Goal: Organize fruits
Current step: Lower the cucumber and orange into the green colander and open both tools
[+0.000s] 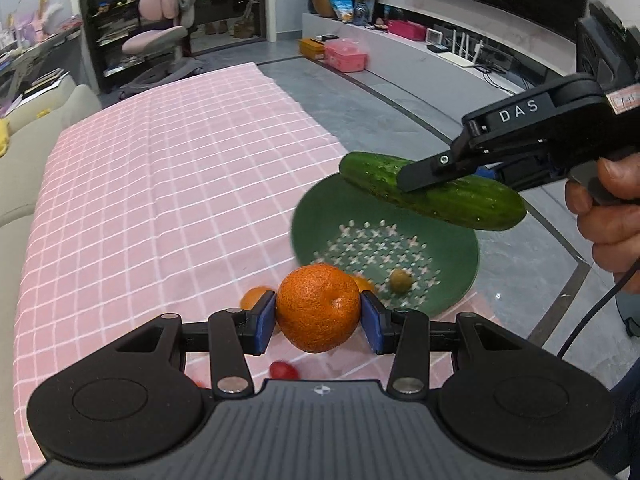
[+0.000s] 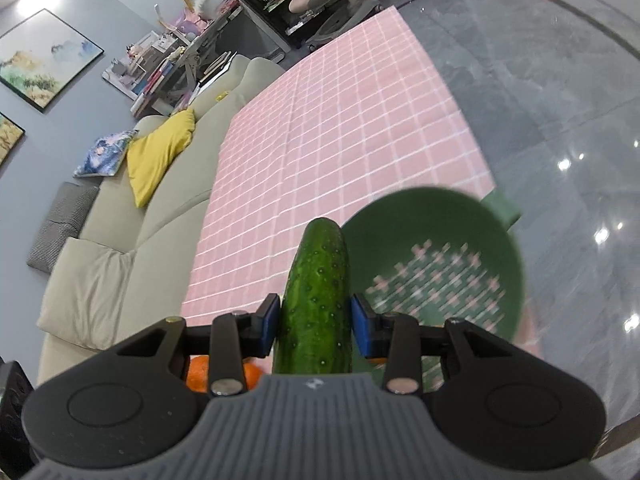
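My left gripper is shut on a large orange, held above the pink checked tablecloth. My right gripper is shut on a green cucumber and holds it in the air over the near rim of a green perforated colander. In the left wrist view the right gripper and cucumber hang above the colander, which holds a small brownish-green fruit. Other oranges and a red fruit lie on the cloth below my left gripper.
A beige sofa with a yellow cushion borders the table's left side. The grey glossy floor lies beyond the right edge. A pink chair and a TV console stand at the back.
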